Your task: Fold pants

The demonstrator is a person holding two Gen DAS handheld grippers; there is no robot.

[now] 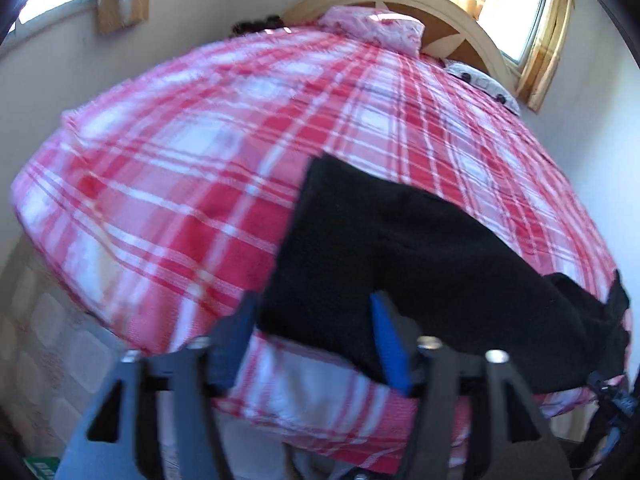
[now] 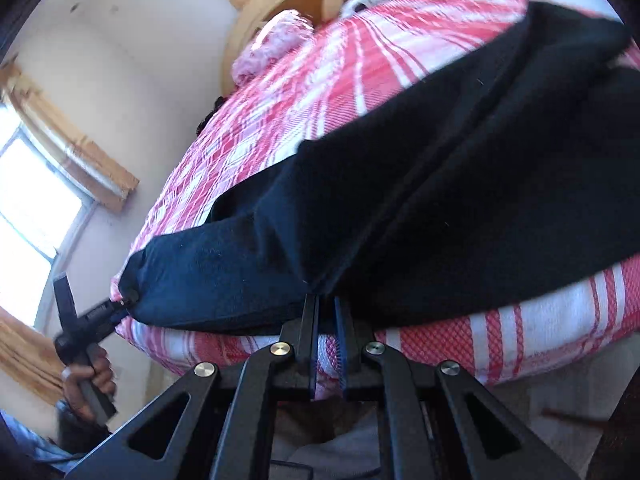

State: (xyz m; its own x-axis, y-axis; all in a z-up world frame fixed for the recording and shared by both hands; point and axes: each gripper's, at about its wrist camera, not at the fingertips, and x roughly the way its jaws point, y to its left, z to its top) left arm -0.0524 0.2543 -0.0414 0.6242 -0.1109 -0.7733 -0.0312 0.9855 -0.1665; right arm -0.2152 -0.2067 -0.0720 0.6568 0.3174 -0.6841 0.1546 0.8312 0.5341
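Pinching the black pants [image 2: 400, 184], the right gripper [image 2: 326, 308] shows its grip; the left gripper [image 1: 316, 320] fingers look spread.

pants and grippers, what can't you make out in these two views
- Left wrist view: the black pants cover the left gripper fingertips, hiding the grip.
- Right wrist view: the pants run off the right edge, hiding their full length.
- Both views: motion blur smears the plaid bedcover; black fabric hides seams and folds.
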